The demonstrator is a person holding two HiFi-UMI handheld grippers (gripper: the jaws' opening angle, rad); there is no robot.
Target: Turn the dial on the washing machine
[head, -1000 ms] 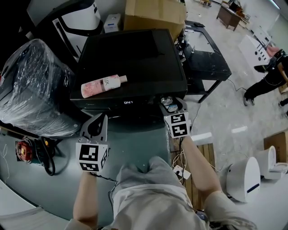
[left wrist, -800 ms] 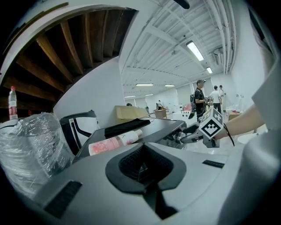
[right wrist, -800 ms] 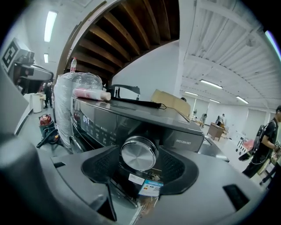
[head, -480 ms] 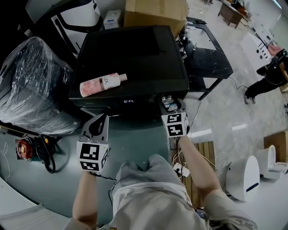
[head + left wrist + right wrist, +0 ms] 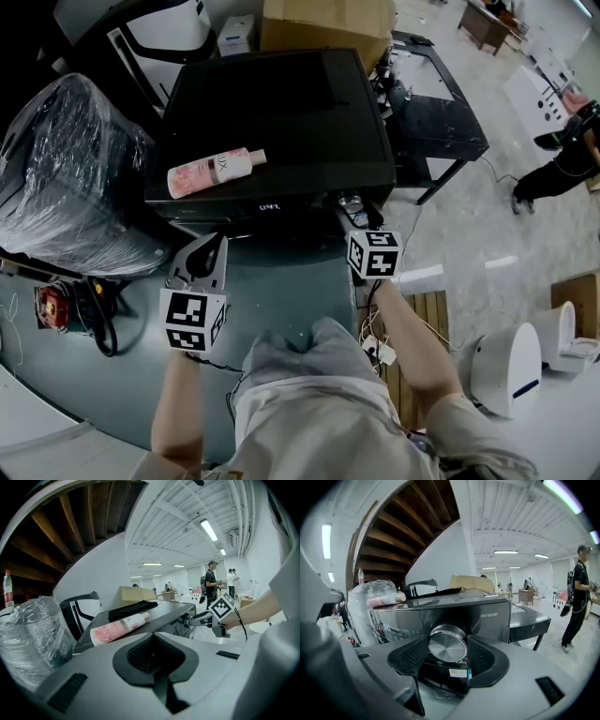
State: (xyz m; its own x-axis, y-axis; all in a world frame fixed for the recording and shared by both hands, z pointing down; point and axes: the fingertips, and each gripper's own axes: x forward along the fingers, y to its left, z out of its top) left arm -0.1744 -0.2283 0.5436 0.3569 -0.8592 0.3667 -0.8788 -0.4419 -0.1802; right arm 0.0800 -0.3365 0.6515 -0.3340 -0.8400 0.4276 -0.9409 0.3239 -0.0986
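Clamping the dial [image 5: 447,641], right tool [image 5: 447,647] faces washing machine [image 5: 487,623] lettering "MG120V36T"; left tool [image 5: 155,666] closed, empty.

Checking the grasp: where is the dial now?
Centre of the right gripper view: the dial sits between the right gripper's fingers, at the washing machine panel's right end.

The person wears a light beige short-sleeved shirt [image 5: 319,412] of soft, wrinkled cloth. The left light grey plastic gripper [image 5: 211,246] and the right light grey plastic gripper [image 5: 352,208] both have a smooth, rounded shell. Each one carries a white cube with black square markers [image 5: 194,321] on its faces. The black rubber pads [image 5: 153,656] inside the jaws have a fine ribbed pattern. Small dark rectangular slots [image 5: 548,685] are set into the shell. A thin black cable [image 5: 239,623] lies along the right wrist.
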